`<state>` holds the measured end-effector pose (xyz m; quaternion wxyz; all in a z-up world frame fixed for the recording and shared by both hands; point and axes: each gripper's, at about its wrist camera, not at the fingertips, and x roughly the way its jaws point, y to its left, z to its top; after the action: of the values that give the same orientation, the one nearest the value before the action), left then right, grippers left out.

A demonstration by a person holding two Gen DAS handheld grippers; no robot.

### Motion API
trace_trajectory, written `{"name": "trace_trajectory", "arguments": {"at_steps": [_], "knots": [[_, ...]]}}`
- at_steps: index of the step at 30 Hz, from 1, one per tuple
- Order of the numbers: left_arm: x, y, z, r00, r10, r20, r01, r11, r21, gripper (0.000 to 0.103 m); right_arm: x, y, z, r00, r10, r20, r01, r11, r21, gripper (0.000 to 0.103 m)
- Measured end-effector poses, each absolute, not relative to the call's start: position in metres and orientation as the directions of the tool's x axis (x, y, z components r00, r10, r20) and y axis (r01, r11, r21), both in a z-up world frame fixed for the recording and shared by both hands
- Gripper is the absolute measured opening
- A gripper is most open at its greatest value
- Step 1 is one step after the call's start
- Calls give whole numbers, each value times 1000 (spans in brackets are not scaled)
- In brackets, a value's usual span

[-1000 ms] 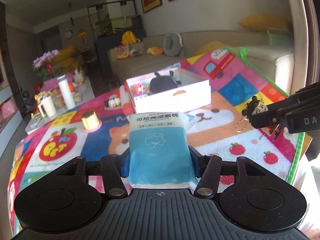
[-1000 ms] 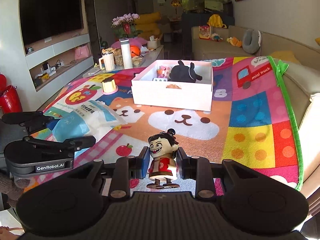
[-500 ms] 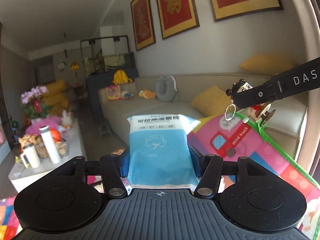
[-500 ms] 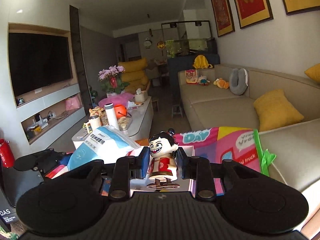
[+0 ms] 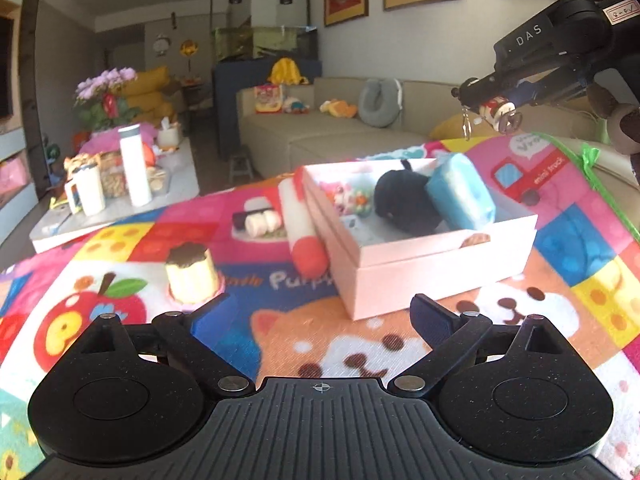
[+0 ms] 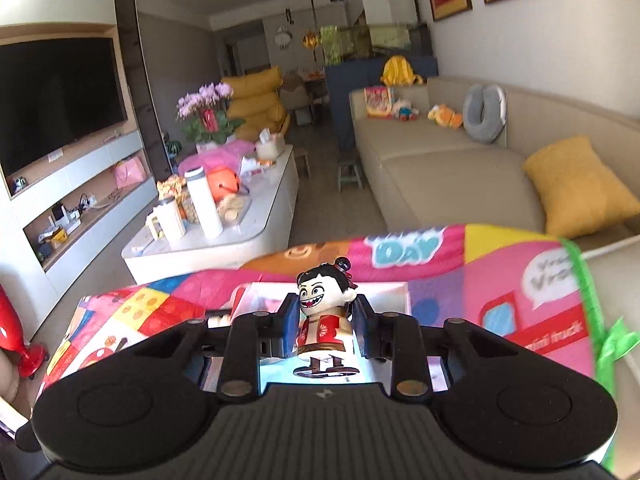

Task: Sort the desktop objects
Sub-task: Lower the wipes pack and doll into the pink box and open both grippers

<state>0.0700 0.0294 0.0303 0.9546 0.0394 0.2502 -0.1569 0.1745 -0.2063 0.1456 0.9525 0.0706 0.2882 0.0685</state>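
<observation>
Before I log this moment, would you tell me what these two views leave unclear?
- White box, right wrist view: mostly hidden behind the right tongs and the figurine.
- Blue pack, left wrist view: print blurred, unreadable.
- Small items under the black toy: blurred, unidentifiable.
- Left tongs: absent from the right wrist view.

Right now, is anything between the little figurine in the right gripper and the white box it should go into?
Nothing visible. The right gripper holds the red-robed, black-haired figurine in the air above the open white cardboard box, whose top is uncovered. A blue packet and black plush already fill part of it.
</observation>
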Motion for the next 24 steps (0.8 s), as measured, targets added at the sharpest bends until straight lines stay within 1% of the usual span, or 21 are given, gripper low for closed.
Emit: {"name": "trace_trajectory", "arguments": {"at_steps": [3,5,8,9,10,12,15,19,22,24], "knots": [[67,45,21,812,-308,-497,310,947,-79,100,183,-186,130,791,189,-582,-112,980,166,28],[65,52,15,806,-332,-490,317,941,-115,100,186,-173,122,780,190,-596,-122,981,153,28],[62,54,8,803,-354,-479,326,934,-144,100,194,-161,117,759,220,-613,-145,975,170,28],[62,53,10,803,-359,-476,326,933,-154,101,195,-159,116,756,220,-617,-146,975,168,30],[61,56,11,806,-364,-467,325,931,-165,101,195,-158,118,760,212,-615,-142,977,161,38],[61,59,11,806,-375,-457,322,927,-194,102,187,-158,123,785,195,-588,-144,981,132,44],[64,61,10,795,-389,-465,324,921,-217,103,175,-163,127,797,168,-580,-149,986,81,44],[64,60,9,790,-393,-471,323,919,-225,103,171,-163,110,739,112,-664,-137,991,15,44],[63,58,9,790,-389,-475,324,921,-215,103,182,-164,91,688,161,-707,-126,987,102,42],[63,58,9,790,-387,-476,323,922,-214,103,190,-160,84,696,161,-700,-118,987,109,42]]}}
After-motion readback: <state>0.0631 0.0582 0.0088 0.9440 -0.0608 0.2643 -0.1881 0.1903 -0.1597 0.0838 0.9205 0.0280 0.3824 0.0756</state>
